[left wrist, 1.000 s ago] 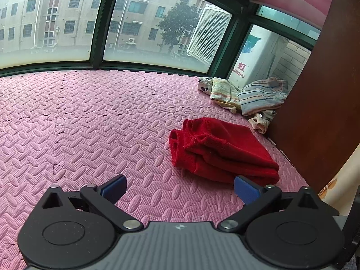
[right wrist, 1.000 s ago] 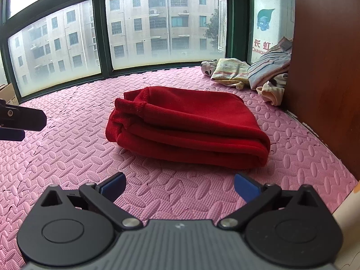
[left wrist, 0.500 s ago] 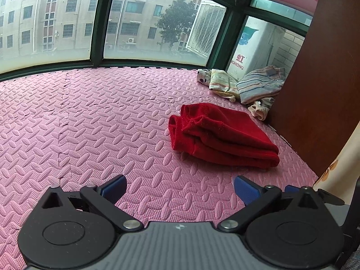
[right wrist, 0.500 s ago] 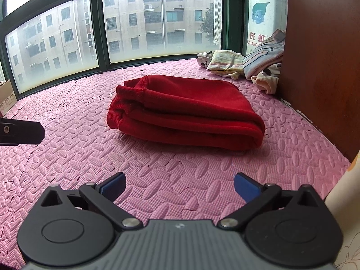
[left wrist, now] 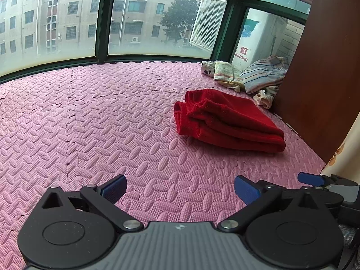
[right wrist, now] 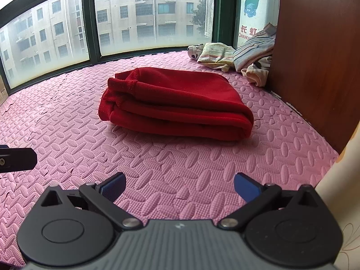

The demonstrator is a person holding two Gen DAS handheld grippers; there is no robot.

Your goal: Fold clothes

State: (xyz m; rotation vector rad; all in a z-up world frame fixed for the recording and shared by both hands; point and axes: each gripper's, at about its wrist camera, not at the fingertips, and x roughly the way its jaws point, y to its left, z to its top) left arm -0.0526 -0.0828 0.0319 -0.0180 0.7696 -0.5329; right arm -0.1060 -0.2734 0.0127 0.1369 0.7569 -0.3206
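Observation:
A folded red garment (left wrist: 227, 121) (right wrist: 175, 103) lies on the pink foam mat (left wrist: 101, 123) (right wrist: 67, 130), right of centre. My left gripper (left wrist: 180, 189) is open above the mat, well short of the garment, with nothing between its blue pads. My right gripper (right wrist: 180, 186) is open too, empty, with the garment straight ahead and apart from it. The right gripper's blue fingertip (left wrist: 311, 179) pokes into the left wrist view at lower right. Part of the left gripper (right wrist: 15, 159) shows at the left edge of the right wrist view.
A heap of unfolded clothes (left wrist: 247, 76) (right wrist: 236, 56), striped and pale, lies in the far right corner. A brown wooden cabinet (left wrist: 319, 78) (right wrist: 315, 56) bounds the mat on the right. Green-framed windows (left wrist: 101, 20) run along the back.
Both grippers have drawn back from the red garment, which looks smaller and farther off now. It lies as before. Both stay open.

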